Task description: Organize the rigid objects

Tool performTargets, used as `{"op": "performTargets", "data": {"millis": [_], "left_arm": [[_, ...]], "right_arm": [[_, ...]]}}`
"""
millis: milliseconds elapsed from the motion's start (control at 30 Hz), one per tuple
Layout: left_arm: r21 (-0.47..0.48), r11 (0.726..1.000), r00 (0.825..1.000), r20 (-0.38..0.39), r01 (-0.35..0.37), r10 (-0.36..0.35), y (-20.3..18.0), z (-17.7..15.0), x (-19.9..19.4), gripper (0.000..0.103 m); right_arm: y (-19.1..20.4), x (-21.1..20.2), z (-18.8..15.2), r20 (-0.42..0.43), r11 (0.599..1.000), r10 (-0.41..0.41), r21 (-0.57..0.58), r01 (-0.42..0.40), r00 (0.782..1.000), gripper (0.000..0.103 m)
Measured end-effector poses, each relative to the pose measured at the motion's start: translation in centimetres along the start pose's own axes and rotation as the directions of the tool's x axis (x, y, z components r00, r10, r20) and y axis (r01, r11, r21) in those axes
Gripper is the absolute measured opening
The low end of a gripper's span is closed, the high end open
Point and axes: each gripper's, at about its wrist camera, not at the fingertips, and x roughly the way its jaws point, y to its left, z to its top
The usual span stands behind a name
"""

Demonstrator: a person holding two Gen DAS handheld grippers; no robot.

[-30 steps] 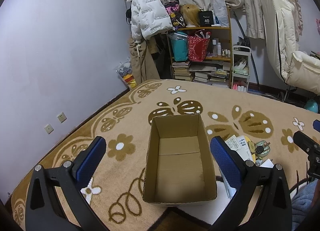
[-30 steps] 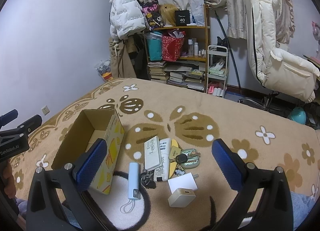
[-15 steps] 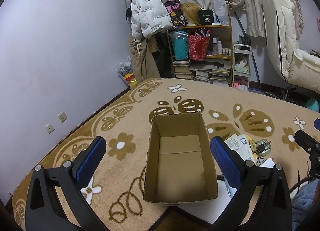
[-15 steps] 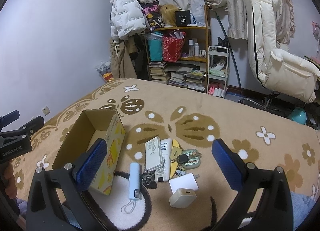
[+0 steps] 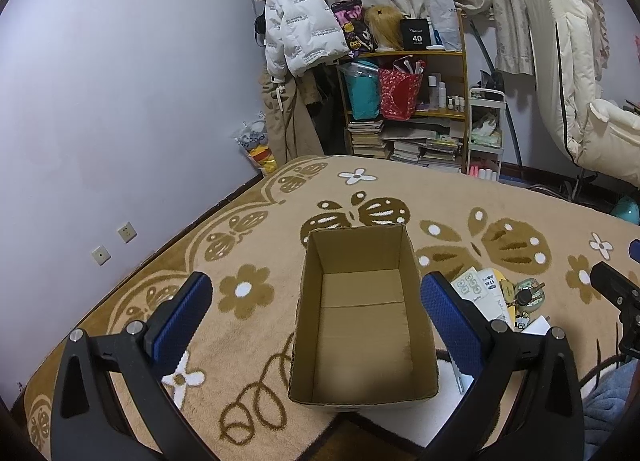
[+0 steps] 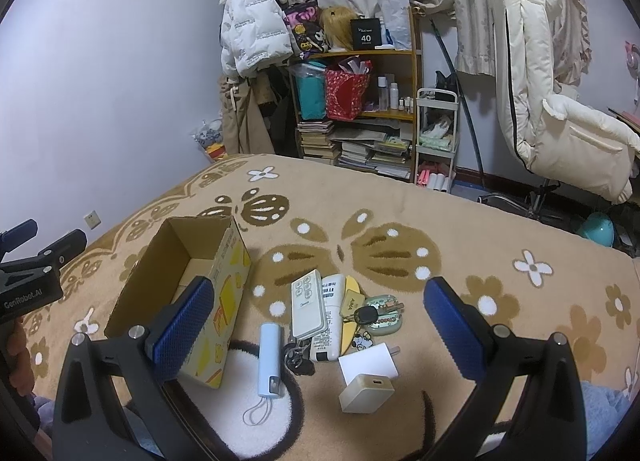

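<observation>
An open, empty cardboard box stands on the patterned carpet; it also shows in the right wrist view. My left gripper is open and empty, its fingers either side of the box. Right of the box lies a pile: a white remote, a white tube, a light-blue power bank, a white charger cube, a car key, a green case and a yellow item. My right gripper is open and empty above the pile.
The carpet covers the floor. At the back stand a cluttered bookshelf, a white jacket on a rack, a small white cart and a cream padded chair. The wall runs along the left.
The left gripper has drifted slightly, so the box sits a little lower in view. The right gripper has eased forward over the pile. Both stay open.
</observation>
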Motion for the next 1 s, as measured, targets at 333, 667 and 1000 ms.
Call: {"op": "performTargets", "data": {"millis": [333, 667, 1000], "left_arm": [[0.018, 0.999, 0.999, 0.009, -0.031, 0.030, -0.1, 0.3, 0.3, 0.103], [-0.007, 0.998, 0.998, -0.031, -0.060, 0.060, 1.3, 1.9, 3.8, 0.103], [-0.109, 0.993, 0.985, -0.168, -0.051, 0.032, 2.7, 0.5, 8.8, 0.103]], "right_arm": [[0.0, 0.0, 0.1, -0.001, 1.000, 0.003, -0.005, -0.003, 1.000, 0.103], [-1.3, 1.6, -0.5, -0.034, 0.999, -0.025, -0.033, 0.024, 0.999, 0.103], [-1.5, 5.6, -0.8, -0.151, 0.998, -0.064, -0.025, 0.061, 0.986, 0.103]]}}
